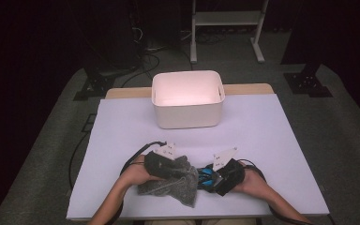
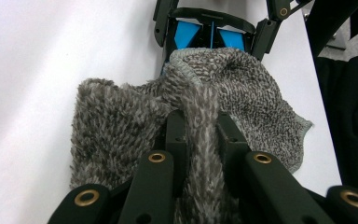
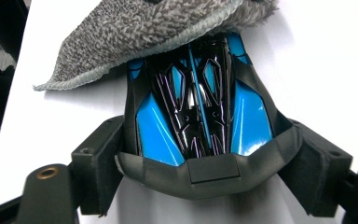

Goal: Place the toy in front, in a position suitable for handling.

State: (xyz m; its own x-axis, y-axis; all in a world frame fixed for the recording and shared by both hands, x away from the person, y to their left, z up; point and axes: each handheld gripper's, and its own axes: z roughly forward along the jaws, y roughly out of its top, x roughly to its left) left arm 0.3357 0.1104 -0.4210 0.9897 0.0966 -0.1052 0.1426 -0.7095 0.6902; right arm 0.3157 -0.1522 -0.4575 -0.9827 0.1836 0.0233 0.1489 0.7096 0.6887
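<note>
Left gripper (image 1: pixel 178 171): black body, grey three-cornered plate on top with small dark holes, black cable looping off its back. Right gripper (image 1: pixel 205 179): same black build, same grey plate, black cable trailing behind. In the left gripper view, two black jaws on matte black link arms with brass-ringed pivots. In the right gripper view, black jaws with soft dark pads, one brass-ringed pivot at lower left. Forearms bare, no sleeves showing in the high view.

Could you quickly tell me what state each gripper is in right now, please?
Left gripper: closed, pinching a fold of the grey fluffy cloth.
Right gripper: closed around the blue and black object.
</note>
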